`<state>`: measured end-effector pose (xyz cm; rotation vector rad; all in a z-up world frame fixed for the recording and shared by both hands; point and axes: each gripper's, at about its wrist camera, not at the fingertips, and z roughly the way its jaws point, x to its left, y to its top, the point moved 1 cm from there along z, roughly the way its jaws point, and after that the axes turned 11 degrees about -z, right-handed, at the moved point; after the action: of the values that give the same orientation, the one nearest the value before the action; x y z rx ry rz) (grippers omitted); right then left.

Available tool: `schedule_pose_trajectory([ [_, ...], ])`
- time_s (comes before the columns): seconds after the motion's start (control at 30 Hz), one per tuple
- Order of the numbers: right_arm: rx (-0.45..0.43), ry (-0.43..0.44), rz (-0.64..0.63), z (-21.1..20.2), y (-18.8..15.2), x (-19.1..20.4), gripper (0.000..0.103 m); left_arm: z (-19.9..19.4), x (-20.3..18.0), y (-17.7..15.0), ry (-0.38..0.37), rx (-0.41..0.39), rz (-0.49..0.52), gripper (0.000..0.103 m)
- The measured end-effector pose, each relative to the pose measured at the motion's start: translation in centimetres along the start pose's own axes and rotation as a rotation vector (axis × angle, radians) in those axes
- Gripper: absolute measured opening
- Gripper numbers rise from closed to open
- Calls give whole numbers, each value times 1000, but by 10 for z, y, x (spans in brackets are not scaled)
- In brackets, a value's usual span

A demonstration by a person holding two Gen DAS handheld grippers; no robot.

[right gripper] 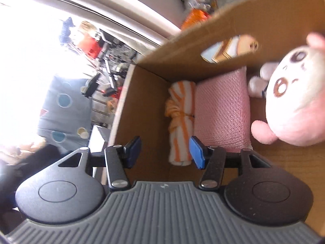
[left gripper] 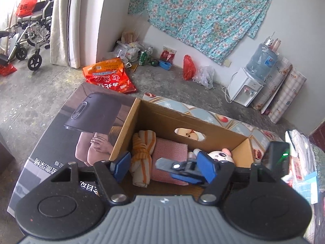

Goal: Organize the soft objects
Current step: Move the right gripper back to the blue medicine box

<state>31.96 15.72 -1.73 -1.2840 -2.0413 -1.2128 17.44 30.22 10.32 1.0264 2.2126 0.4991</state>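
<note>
Blue-padded jaws of the left gripper point(left gripper: 163, 167) stood apart above the open cardboard box point(left gripper: 162, 120), nothing between them; the right gripper point(right gripper: 165, 152) reached inside, jaws also apart and empty. Within the box lay a pink textured cushion point(right gripper: 222, 109), a pink-and-white plush toy point(right gripper: 292, 99) to its right, and a knotted orange-striped towel point(right gripper: 181, 122) to its left. Beyond, a grey concrete floor point(left gripper: 50, 85) carried a water dispenser point(left gripper: 246, 89) and orange bags point(left gripper: 109, 75).
</note>
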Motion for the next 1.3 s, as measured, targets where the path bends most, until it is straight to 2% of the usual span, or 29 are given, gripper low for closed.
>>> schedule_pose_trajectory([
  [0.1,-55,27,-36,-45,-2,4,56,-17,-5,-7,-19,-27,17,80],
  [0.23,-154,67,-48,-121,-18,3,62,-37,-19,-26,-63,-54,51,93],
  [0.4,-255,30,-67,-213,-70,-10,69,-48,-57,-70,-161,-5,172,97],
  [0.57,-313,-101,-102,-305,-138,-43,72,-37,-114,-125,-211,91,350,99],
  [0.73,-385,-319,-121,-382,-186,-80,74,-17,-177,-169,-264,197,454,99],
  [0.93,-499,-492,-58,-468,-231,-131,76,4,-257,-216,-307,247,572,99],
  [1.13,-557,-598,1,-509,-243,-181,76,32,-323,-250,-330,294,623,99],
  [1.3,-543,-677,-56,-503,-216,-208,76,60,-368,-262,-325,366,584,94],
])
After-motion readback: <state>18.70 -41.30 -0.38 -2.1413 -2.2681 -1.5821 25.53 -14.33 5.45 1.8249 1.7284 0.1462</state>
